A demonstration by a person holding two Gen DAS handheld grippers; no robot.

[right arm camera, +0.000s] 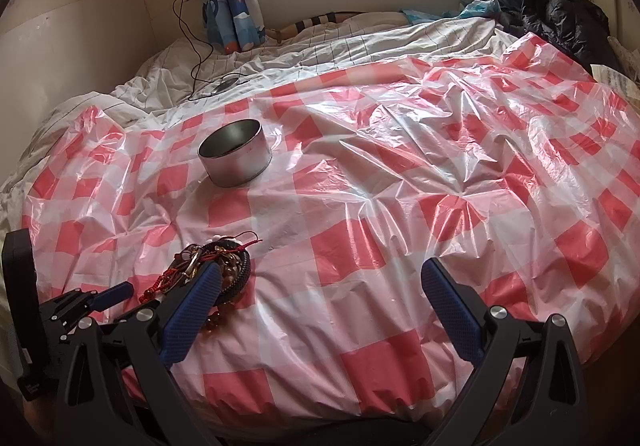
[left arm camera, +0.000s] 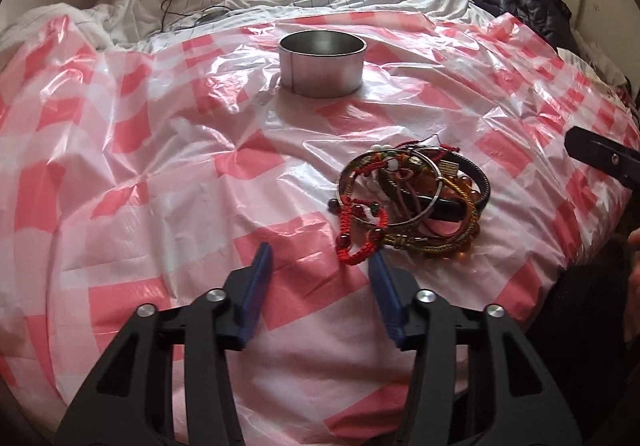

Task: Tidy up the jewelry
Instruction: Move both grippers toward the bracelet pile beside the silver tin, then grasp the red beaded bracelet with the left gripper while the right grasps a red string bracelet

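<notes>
A: Where's the bracelet pile (left arm camera: 412,198)?

B: Just ahead and right of the left gripper (left arm camera: 320,258), on the pink checked plastic sheet (left arm camera: 160,174). Jaws part open, nothing between them. Its right finger (left arm camera: 380,266) sits just beside the red braided cord bracelet (left arm camera: 360,242) at the pile's near edge.

A: Right gripper (right arm camera: 320,278)?

B: Jaws wide apart, empty. The pile is off its left finger; left hand is nearer, I'd say.

A: Destination?

B: Probably the round metal tin (left arm camera: 322,64), upright, open, well apart on the far side. Clear sheet between. Risk: the bangles are tangled, so one pull may drag several.
</notes>
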